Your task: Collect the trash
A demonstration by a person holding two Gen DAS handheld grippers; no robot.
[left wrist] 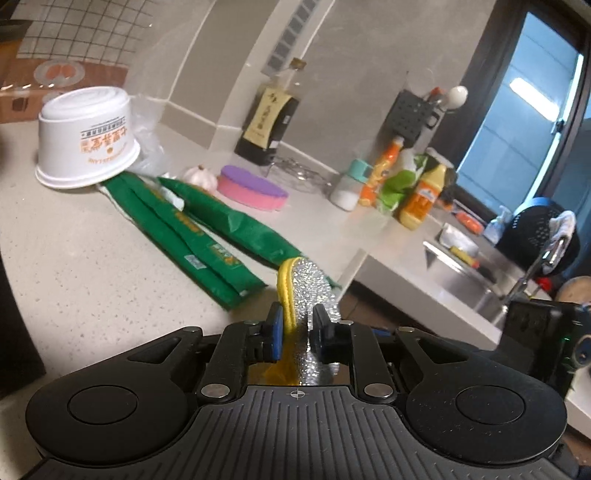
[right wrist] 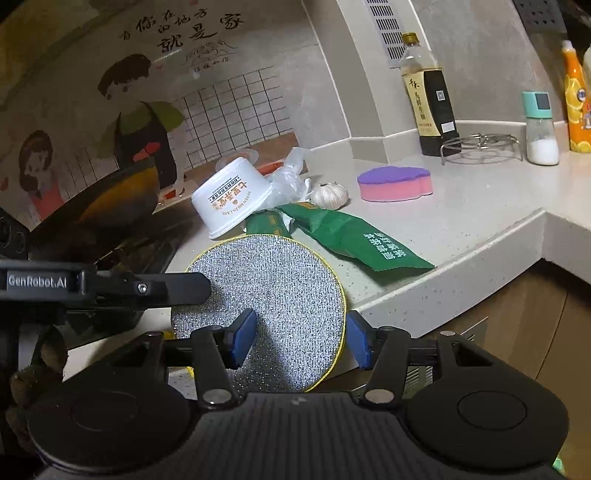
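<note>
While the left gripper [left wrist: 297, 325] pinched a round scouring pad [left wrist: 308, 286] and the right gripper [right wrist: 301, 341] gaped empty, green wrappers [left wrist: 192, 225] beside the upturned cup [left wrist: 86, 138] lay uncollected.

Black ribbed left tool [left wrist: 298, 325] — blue pads [left wrist: 276, 330], silver screws.

"GenRobot.AI" on the left gripper [right wrist: 184, 291], "SEVEN MILES LANE" on the white bowl [right wrist: 231, 203], Chinese characters on the wall mural [right wrist: 184, 33]
</note>
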